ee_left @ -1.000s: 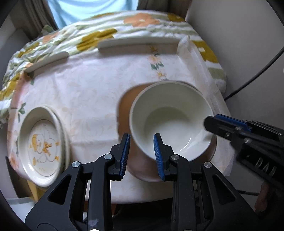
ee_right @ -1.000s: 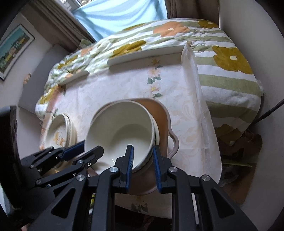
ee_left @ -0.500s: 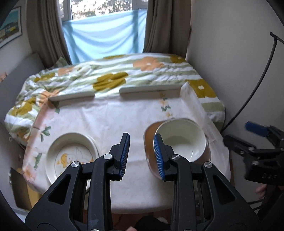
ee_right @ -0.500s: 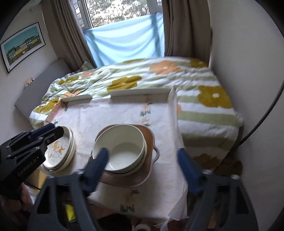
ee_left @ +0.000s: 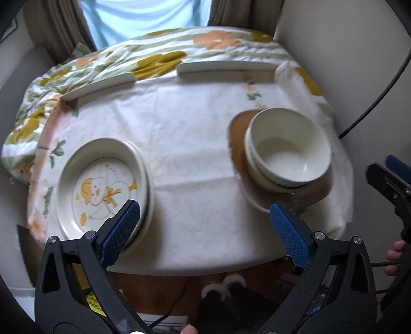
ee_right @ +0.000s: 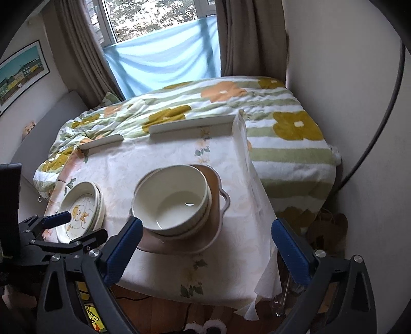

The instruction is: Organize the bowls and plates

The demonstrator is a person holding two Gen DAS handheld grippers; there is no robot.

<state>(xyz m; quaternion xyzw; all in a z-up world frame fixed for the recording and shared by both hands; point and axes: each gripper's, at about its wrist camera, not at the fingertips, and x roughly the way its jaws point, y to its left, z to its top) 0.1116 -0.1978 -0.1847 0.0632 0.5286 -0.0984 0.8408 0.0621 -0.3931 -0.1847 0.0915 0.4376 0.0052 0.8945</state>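
Indoors, both grippers, left (ee_left: 205, 226) and right (ee_right: 206, 245), are opening, empty, above a floral tablecloth (ee_left: 179, 133) by the curtained window (ee_right: 159, 23).

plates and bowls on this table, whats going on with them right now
A person holds a gripper in each hand above a small cloth-covered table. Both the left gripper and the right gripper are opening wide, with nothing between their fingers. The cream bowls sit nested on a brown handled dish, and the patterned plates are stacked at the other side. Nothing is being held.
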